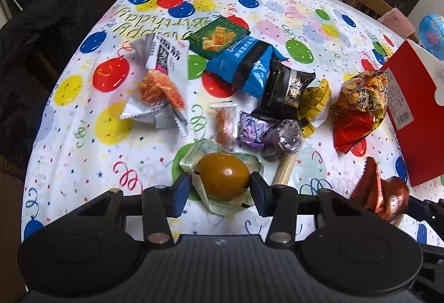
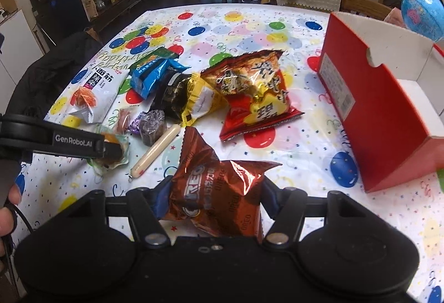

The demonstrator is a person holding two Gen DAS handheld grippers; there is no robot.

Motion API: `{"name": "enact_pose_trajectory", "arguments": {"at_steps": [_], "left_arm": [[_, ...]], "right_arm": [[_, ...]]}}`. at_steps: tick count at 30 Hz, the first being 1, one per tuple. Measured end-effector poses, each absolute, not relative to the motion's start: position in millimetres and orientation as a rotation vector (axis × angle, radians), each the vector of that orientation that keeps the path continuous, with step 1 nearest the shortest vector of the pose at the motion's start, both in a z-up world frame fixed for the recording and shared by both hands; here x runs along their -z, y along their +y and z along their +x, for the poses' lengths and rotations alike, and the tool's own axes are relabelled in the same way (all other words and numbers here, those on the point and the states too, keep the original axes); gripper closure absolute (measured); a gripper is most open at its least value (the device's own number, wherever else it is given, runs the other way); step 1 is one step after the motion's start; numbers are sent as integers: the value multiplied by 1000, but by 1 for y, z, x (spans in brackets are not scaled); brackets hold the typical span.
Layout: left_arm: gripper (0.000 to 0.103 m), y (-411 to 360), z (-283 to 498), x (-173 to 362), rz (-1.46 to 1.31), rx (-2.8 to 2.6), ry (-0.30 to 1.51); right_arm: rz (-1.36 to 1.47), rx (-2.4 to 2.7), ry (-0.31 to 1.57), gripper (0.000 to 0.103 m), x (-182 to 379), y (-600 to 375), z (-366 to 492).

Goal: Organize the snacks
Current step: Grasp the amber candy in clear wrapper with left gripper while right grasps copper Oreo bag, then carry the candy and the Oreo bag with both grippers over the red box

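Note:
My left gripper (image 1: 220,187) has its jaws on either side of a packaged brown egg (image 1: 224,176) lying on the table; the pads touch or nearly touch its wrapper. My right gripper (image 2: 215,198) is shut on a copper Oreo packet (image 2: 216,192), also seen in the left wrist view (image 1: 381,193). An open red box (image 2: 374,114) stands at the right. A pile of snacks lies mid-table: a red chip bag (image 2: 255,97), a blue packet (image 1: 244,67), a black packet (image 1: 288,86), a white spicy-strip bag (image 1: 163,83), a sausage stick (image 2: 155,153).
The table has a balloon-print birthday cloth (image 1: 83,164). A blue globe ball (image 2: 423,17) sits behind the box. A dark jacket hangs off the table's left edge (image 2: 50,80). A wooden chair (image 1: 366,1) stands at the far right.

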State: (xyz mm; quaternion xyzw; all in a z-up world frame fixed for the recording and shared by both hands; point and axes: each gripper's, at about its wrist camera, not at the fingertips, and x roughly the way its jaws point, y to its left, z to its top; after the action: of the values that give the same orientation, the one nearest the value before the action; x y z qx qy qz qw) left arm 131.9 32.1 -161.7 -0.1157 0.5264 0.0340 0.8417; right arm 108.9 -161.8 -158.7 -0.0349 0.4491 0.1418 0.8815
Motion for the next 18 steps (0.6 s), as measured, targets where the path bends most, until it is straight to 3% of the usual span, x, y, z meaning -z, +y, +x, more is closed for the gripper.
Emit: {"name": "enact_pose_trajectory", "arguments": {"at_steps": [18], "left_arm": [[57, 0, 108, 89, -264, -67, 1036]], "right_arm": [[-51, -312, 837, 41, 89, -215, 95]]}}
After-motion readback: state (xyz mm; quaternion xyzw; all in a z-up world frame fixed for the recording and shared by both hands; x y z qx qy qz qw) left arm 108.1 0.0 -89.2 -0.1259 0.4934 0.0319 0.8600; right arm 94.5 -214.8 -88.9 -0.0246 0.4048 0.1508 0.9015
